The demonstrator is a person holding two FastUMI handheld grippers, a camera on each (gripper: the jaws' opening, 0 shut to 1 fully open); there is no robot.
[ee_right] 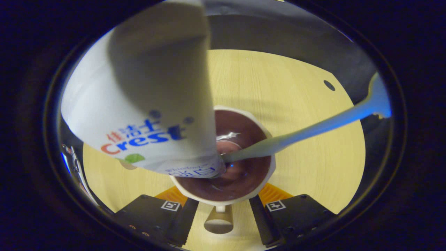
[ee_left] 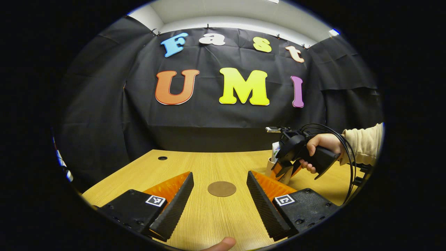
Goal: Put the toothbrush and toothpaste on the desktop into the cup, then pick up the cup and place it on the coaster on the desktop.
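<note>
In the right gripper view I look straight down into a white cup with a dark inside. A white toothpaste tube and a pale blue toothbrush stand in it, leaning to opposite sides. My right gripper is shut on the cup, one finger pressing each side and the cup's handle between them. In the left gripper view the right gripper holds the cup at the table's right. My left gripper stands open, low over the table. The round brown coaster lies just beyond its fingertips.
The wooden desktop has a small round cable hole at the far left. A hand in a cream sleeve holds the right gripper, with black cables looping behind it. A fingertip shows at the near edge.
</note>
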